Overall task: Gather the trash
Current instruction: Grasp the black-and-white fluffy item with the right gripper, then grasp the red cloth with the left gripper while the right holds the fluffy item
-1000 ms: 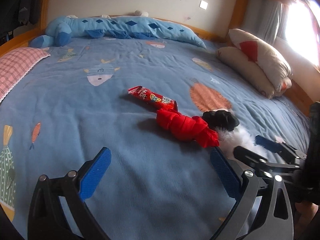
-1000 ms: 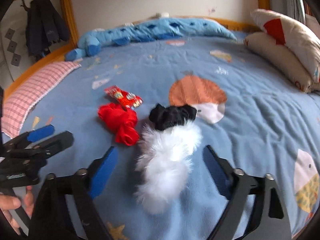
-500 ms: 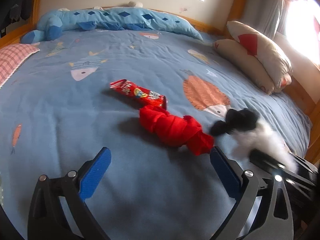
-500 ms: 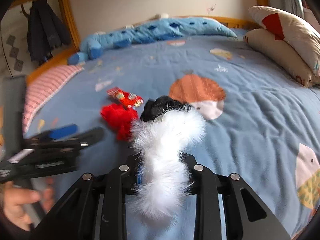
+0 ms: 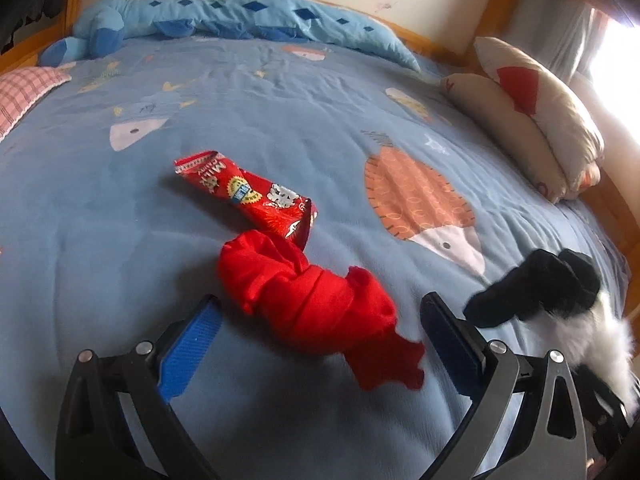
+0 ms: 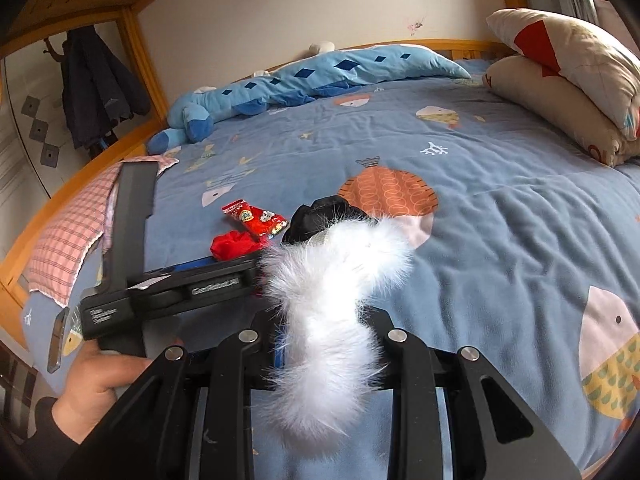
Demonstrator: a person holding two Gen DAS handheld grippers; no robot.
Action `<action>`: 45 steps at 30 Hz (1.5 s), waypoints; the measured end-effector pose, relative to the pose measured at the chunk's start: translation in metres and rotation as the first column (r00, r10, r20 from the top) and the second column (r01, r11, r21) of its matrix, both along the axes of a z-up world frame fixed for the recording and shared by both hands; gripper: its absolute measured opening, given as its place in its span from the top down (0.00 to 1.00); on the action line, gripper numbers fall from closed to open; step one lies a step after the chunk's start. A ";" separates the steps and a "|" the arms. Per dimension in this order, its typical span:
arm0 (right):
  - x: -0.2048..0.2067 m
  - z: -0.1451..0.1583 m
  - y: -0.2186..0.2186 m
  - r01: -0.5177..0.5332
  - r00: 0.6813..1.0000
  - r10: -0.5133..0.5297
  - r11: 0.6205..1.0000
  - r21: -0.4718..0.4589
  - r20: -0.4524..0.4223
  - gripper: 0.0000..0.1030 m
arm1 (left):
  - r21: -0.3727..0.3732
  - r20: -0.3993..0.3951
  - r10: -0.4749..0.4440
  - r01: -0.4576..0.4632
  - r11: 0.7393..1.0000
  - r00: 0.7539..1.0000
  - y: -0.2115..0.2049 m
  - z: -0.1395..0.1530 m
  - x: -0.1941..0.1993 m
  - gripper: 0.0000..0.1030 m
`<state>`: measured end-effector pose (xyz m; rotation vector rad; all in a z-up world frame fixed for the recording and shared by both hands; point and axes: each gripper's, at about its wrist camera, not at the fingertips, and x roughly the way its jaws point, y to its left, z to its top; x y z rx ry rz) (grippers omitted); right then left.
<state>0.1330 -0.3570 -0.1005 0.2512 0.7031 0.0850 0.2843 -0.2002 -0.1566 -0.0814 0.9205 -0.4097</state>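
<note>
A red snack wrapper (image 5: 248, 196) lies on the blue bedspread (image 5: 280, 120), with a knotted red cloth (image 5: 316, 300) just in front of it. My left gripper (image 5: 320, 348) is open, its blue pads either side of the red cloth's near end, low over the bed. My right gripper (image 6: 324, 344) is shut on a white fluffy piece with a black end (image 6: 336, 280) and holds it lifted off the bed. That piece also shows at the right of the left wrist view (image 5: 560, 300). The wrapper (image 6: 256, 216) and red cloth (image 6: 232, 244) show beyond the left gripper's body in the right wrist view.
A long blue plush toy (image 5: 240, 16) lies along the far wall. Two cream pillows (image 5: 532, 108) are stacked at the right. A pink checked pillow (image 6: 68, 236) lies at the left edge. The bed has a wooden frame (image 6: 460, 46); coats (image 6: 100, 84) hang at far left.
My right gripper closed on the white fluffy piece and lifted it off the bed. My left gripper moved forward and down until its pads flank the red cloth.
</note>
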 end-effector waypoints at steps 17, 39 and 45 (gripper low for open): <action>-0.009 0.008 0.014 -0.037 0.999 0.037 0.999 -0.024 0.007 0.74 | -0.058 0.054 -0.035 0.038 0.998 0.998 0.026 0.021 -0.029 0.49; -0.219 0.102 -0.037 0.101 0.975 -0.093 0.994 -0.031 0.200 0.74 | -0.138 0.269 -0.403 0.449 0.883 0.875 -0.043 0.123 -0.206 0.49; -0.300 0.100 -0.062 0.249 0.953 -0.237 0.968 -0.042 0.189 0.74 | -0.119 0.267 -0.581 0.625 0.772 0.769 -0.097 0.120 -0.274 0.49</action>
